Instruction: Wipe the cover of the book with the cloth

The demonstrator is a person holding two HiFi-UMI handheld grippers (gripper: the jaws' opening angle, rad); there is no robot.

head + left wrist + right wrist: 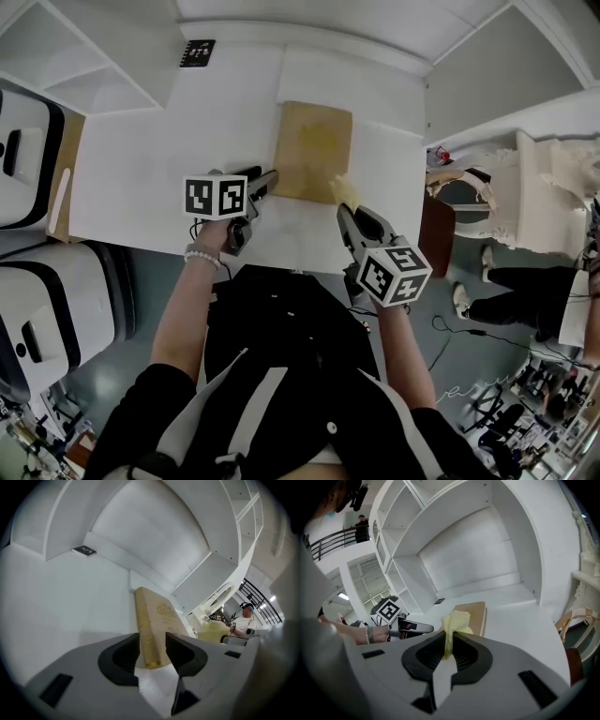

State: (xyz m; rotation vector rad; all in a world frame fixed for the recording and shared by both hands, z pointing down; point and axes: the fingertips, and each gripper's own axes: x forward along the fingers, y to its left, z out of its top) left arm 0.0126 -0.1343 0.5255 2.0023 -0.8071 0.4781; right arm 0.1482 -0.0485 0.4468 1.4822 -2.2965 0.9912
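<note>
Tan book (314, 150) lies flat and closed — pale-yellow cloth (345, 190), bunched, at its near right corner.

The head view looks steeply down from above the person onto the worktop (169, 187), with the left tool (270, 178) and right tool (343, 210) near the frame's middle. Each tool's camera sits low and close behind its jaws, facing across the worktop. All three views share the book (314, 150).
</note>
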